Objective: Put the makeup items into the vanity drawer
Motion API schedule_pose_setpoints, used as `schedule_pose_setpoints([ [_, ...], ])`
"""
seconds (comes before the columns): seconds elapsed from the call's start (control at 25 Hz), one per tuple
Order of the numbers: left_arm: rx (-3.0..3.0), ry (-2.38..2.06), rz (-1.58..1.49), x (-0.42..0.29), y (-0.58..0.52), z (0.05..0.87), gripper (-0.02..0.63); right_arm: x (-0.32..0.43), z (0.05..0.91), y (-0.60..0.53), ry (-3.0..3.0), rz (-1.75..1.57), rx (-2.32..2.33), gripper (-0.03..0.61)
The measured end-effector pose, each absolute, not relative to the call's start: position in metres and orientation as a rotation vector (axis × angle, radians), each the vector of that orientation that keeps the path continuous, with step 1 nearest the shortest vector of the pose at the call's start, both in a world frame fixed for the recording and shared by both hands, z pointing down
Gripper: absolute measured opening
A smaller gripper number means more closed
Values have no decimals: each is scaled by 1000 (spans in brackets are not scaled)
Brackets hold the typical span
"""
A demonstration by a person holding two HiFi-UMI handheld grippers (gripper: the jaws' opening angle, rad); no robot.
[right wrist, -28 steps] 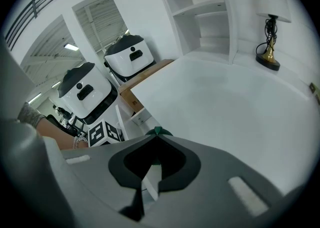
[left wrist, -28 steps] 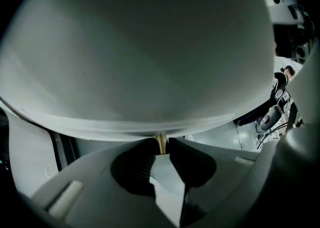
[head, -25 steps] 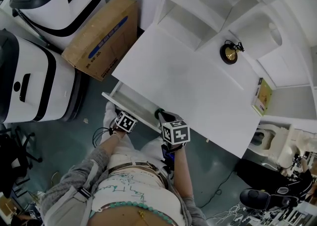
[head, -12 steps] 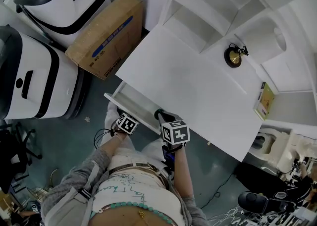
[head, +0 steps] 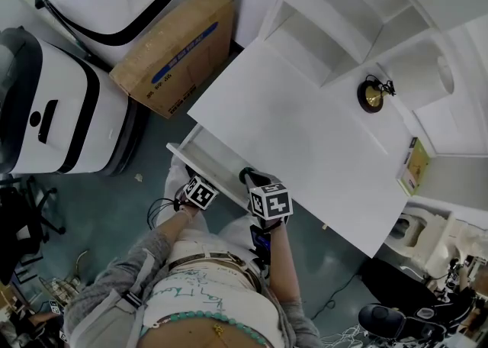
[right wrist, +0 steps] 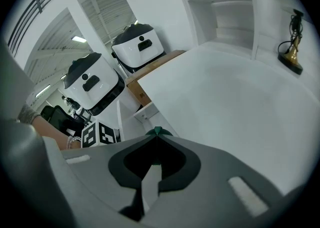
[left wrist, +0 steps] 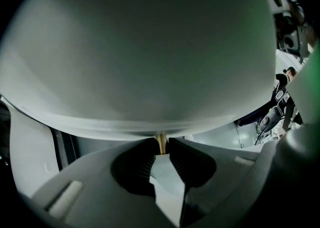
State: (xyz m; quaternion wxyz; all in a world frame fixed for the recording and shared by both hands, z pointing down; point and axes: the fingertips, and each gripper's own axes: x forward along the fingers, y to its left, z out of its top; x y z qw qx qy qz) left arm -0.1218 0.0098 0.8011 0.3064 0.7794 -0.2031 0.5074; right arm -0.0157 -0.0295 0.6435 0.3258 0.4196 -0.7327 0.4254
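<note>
The white vanity [head: 305, 140] has its drawer [head: 200, 154] pulled partly out at the front left. My left gripper [head: 189, 179] is at the drawer front. In the left gripper view that gripper [left wrist: 161, 146] is shut on a small gold drawer knob [left wrist: 161, 141] under the white front panel. My right gripper [head: 250, 178] rests at the vanity's front edge beside the drawer. Its jaws [right wrist: 156, 133] are shut tip to tip with nothing between them. No makeup items show on the vanity top [right wrist: 235, 97] or in the drawer.
A small gold ornament [head: 371, 97] stands at the back of the top, and a yellow-green booklet [head: 412, 165] lies at its right edge. Open white shelves [head: 335, 18] rise behind. A cardboard box [head: 177, 50] and two white-and-black machines [head: 53, 110] stand to the left.
The head view has drifted, so the scene sits a little lower and further right in the picture. Both grippers keep their places at the drawer front.
</note>
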Motion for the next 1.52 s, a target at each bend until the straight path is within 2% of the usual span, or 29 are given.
schedule_pose_setpoints([
  [1.52,2039,-542,1326,-132,21,801,92,-66,724,-37,-1839,1072,904,31],
])
